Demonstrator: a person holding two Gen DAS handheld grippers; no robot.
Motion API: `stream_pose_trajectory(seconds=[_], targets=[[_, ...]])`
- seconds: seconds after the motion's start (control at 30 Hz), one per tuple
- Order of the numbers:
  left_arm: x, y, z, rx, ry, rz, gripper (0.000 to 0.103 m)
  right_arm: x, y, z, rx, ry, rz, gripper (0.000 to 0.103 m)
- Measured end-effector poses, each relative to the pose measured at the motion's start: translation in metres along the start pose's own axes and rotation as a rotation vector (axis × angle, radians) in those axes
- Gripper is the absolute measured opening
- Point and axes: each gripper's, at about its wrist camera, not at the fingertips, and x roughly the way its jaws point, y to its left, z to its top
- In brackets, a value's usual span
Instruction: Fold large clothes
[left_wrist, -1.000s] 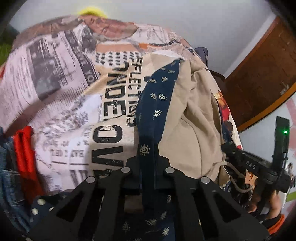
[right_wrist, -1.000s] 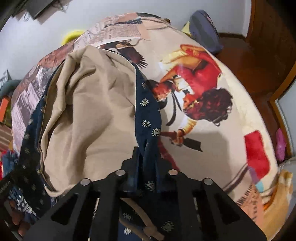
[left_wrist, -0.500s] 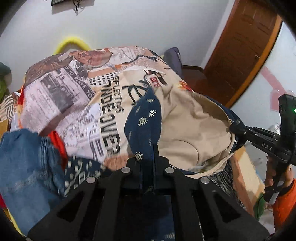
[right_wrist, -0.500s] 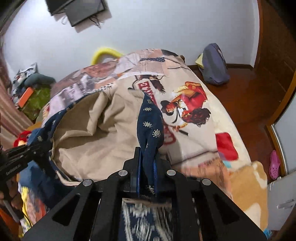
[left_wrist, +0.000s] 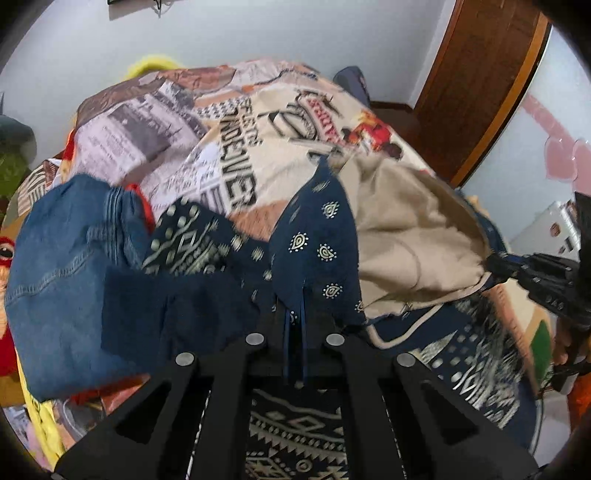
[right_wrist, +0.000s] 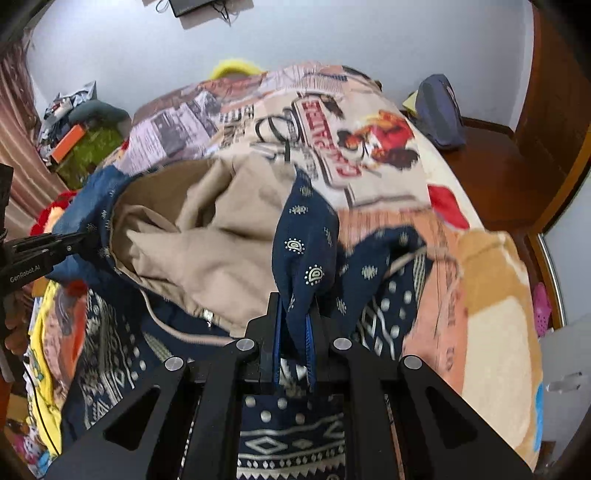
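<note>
While both tools pinch its navy paisley edge, left tool (left_wrist: 294, 325) and right tool (right_wrist: 294, 332) clamped tight, the garment (right_wrist: 207, 236) hangs tan-lining-up over the bed (right_wrist: 491, 295), beside jeans (left_wrist: 70, 266).
</note>
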Motion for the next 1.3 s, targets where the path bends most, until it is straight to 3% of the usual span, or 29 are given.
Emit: stream_pose_trajectory(seconds=[0.23,0.47,0.6,0.77,0.83,1.07,1.3], targets=[[0.030,0.015,-0.027,-0.089,0.075,0.003,0.003,0.013,0.001,-0.021,-0.047,0.021,-0.046,0.010],[0.025,0.008,-0.035,-0.033,0.100,0.004,0.004,0.011,-0.002,-0.021,-0.028,0.033,-0.057,0.017],[-0.002,-0.001,-0.024,0.037,0.037,0.020,0.010,-0.004,-0.002,-0.008,-0.039,0.002,-0.054,0.021],[-0.023,-0.005,0.000,0.042,-0.045,0.018,0.030,-0.022,-0.001,0.012,-0.035,-0.083,-0.044,0.041],[-0.026,-0.005,0.013,0.034,-0.076,0.016,0.034,-0.027,0.000,0.020,-0.030,-0.112,-0.033,0.043],[-0.006,-0.011,0.051,0.012,-0.079,-0.020,0.036,-0.016,-0.002,0.048,-0.032,-0.141,-0.010,0.046],[0.039,-0.022,0.070,0.036,-0.023,-0.048,0.036,0.028,-0.014,0.064,-0.031,-0.067,-0.017,0.046]])
